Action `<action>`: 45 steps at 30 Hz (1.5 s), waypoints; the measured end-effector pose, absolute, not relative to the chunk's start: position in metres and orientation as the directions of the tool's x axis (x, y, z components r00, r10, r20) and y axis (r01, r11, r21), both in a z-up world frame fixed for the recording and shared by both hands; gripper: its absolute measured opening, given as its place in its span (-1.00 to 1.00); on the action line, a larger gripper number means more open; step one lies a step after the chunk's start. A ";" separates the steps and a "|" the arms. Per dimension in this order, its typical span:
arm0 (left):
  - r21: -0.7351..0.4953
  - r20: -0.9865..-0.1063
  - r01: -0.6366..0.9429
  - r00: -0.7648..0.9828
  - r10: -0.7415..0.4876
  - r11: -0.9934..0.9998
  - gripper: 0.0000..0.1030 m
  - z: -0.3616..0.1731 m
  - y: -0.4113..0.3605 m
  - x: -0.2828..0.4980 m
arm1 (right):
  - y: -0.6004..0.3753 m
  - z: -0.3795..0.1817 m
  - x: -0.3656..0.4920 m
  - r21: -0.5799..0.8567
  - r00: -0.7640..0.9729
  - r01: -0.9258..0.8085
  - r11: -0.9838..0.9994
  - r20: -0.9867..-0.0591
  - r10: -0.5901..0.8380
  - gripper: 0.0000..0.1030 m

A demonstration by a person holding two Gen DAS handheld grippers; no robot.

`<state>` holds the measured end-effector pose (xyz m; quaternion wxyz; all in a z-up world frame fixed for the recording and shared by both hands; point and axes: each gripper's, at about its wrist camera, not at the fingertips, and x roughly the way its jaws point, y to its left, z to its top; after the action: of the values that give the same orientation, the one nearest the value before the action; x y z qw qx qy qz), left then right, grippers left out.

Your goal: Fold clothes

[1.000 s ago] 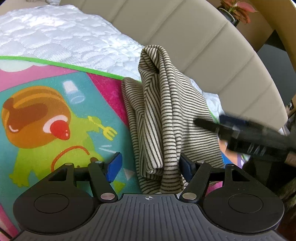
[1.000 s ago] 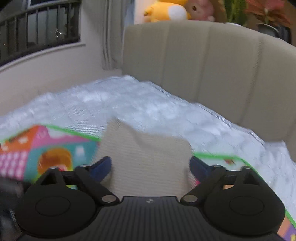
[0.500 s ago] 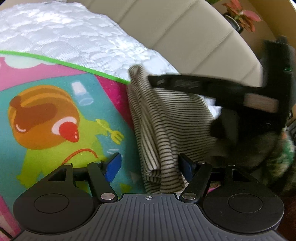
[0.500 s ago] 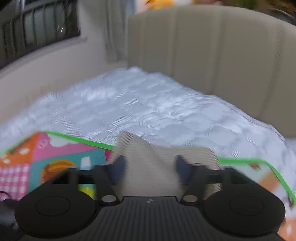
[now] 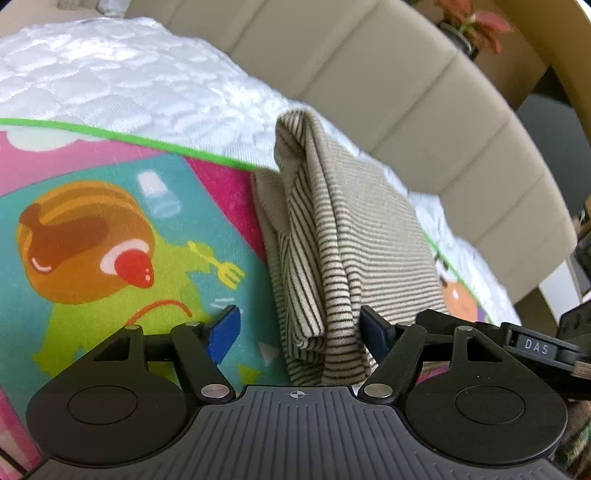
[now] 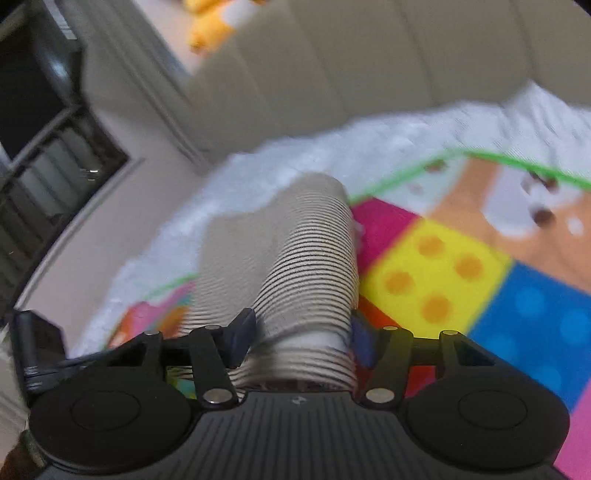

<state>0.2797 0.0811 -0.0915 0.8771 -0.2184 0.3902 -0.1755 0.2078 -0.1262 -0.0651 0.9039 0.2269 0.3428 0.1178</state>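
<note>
Although already folded into a narrow bundle, striped garment (image 5: 343,236) lies on play mat (image 5: 110,229) with layers uneven; probably needs one more fold or squaring up. Left gripper (image 5: 295,328) spread wide, right pad touching the bundle's near end at 3 o'clock, left pad apart over the mat. Right gripper (image 6: 299,332) narrower, straddling the garment's rolled near end (image 6: 310,266); whether pinched, cannot tell through blur. Around: white quilted mattress (image 5: 110,74) at 11 o'clock, beige headboard (image 5: 406,81) at 1 o'clock, potted plant (image 5: 476,26) beyond. Nothing blocking the cloth except the other gripper's body crowding at 4 o'clock.
</note>
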 end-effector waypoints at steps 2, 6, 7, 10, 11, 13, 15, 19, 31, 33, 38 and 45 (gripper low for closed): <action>-0.486 -0.612 0.123 0.659 -0.437 0.865 0.51 -0.089 0.084 0.279 | -0.121 -0.074 0.212 0.411 0.716 -0.048 0.910 -0.621 0.318 0.04; -0.436 -0.631 0.137 0.658 -0.410 0.890 0.64 -0.092 0.074 0.280 | -0.127 -0.092 0.208 0.363 0.712 -0.019 0.931 -0.649 0.267 0.25; -0.397 -0.638 0.149 0.665 -0.389 0.906 0.65 -0.090 0.067 0.277 | -0.128 -0.088 0.205 0.377 0.711 -0.010 0.926 -0.648 0.272 0.25; -0.347 -0.647 0.136 0.682 -0.341 0.928 0.65 -0.084 0.063 0.264 | -0.128 -0.072 0.188 0.375 0.725 -0.024 0.927 -0.632 0.274 0.49; -0.346 -0.645 0.118 0.691 -0.327 0.931 0.65 -0.080 0.064 0.257 | -0.128 -0.065 0.179 0.370 0.731 -0.038 0.928 -0.624 0.278 0.68; -0.348 -0.634 0.076 0.715 -0.295 0.934 0.62 -0.071 0.069 0.243 | -0.127 -0.053 0.160 0.358 0.741 -0.066 0.931 -0.607 0.286 0.84; -0.339 -0.611 0.044 0.750 -0.256 0.940 0.62 -0.054 0.073 0.227 | -0.128 -0.040 0.135 0.346 0.752 -0.094 0.934 -0.590 0.294 1.00; -0.306 -0.565 0.013 0.803 -0.192 0.952 0.77 -0.006 0.092 0.177 | -0.128 -0.019 0.089 0.348 0.764 -0.106 0.931 -0.571 0.300 1.00; -0.149 -0.492 0.016 0.866 -0.088 0.989 1.00 0.062 0.046 0.019 | -0.108 0.000 -0.013 0.185 0.819 -0.153 0.971 -0.527 0.230 1.00; -0.159 -0.480 0.041 0.870 -0.114 0.986 1.00 0.043 0.021 0.013 | -0.113 -0.008 -0.020 0.211 0.824 -0.139 0.968 -0.517 0.231 1.00; -0.013 -0.534 0.092 0.841 -0.085 0.996 1.00 -0.003 -0.027 0.010 | -0.118 -0.014 -0.024 0.185 0.839 -0.076 0.980 -0.519 0.163 1.00; 0.009 -0.545 0.059 0.837 -0.044 0.998 1.00 -0.009 -0.026 0.009 | -0.121 -0.025 -0.015 0.192 0.790 -0.074 0.979 -0.588 0.175 1.00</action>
<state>0.0091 -0.0265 -0.0085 0.9583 0.0126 0.2841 -0.0269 -0.0153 -0.1206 -0.0255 0.9426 0.0795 0.3175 0.0661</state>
